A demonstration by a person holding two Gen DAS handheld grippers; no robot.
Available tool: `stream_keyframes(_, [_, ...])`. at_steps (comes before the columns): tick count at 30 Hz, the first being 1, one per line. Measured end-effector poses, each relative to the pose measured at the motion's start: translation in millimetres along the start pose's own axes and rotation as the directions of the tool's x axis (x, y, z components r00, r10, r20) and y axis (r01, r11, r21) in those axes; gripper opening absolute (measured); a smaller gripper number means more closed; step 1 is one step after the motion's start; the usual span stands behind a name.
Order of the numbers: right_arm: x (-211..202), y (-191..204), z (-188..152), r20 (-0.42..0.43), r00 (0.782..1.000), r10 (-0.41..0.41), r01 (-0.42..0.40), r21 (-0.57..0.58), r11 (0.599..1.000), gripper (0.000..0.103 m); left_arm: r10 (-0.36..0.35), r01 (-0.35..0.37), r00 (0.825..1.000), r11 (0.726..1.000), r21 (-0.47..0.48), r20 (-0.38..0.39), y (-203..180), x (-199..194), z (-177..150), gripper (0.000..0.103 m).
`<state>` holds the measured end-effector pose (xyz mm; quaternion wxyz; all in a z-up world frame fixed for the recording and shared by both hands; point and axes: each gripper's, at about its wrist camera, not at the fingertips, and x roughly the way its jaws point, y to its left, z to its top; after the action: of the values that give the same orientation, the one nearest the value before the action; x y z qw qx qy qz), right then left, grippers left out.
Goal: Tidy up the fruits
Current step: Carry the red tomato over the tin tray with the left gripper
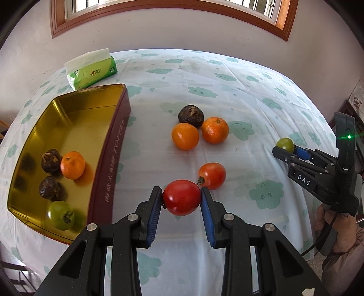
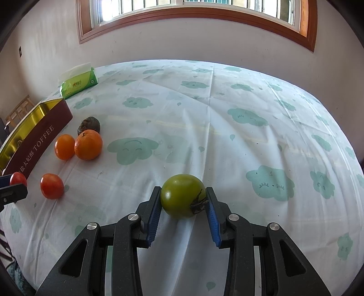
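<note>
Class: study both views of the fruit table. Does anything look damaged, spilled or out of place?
Nothing spilled. The three dark fruits, two in the tin and one on the cloth, look shrivelled and cracked.

Cloud-print tablecloth (image 2: 227,127) covers the table. Green tissue pack (image 1: 92,72) lies on the tablecloth at its far left corner; wood-framed window (image 2: 198,16) above tablecloth's far edge.

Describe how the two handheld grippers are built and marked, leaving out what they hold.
Both are black plastic linkage frames with silver pivot pins and ribbed blue pads on the fingers. The left gripper shows triangular cutouts in its arms. The right gripper carries white letters "DAS" on its side, a green light on its upright black body, and a black cable trailing past the hand.
</note>
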<state>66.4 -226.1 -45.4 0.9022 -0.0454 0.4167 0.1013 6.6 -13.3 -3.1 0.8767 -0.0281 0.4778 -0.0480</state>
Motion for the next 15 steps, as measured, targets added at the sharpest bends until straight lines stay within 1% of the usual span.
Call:
stream_keyframes(6, [0,1,0,-0.001,1.0,-0.002,0.002,-0.002,1.0,0.039,0.025,-0.026,0.999,1.0,0.002,0.019,8,-8,3,0.03])
stream_keyframes(15, [0,-1,-1,-0.001,1.0,-0.004,0.004,-0.004,1.0,0.039,0.091,-0.091,0.994,0.996,-0.015,0.057,33,-21,15,0.03])
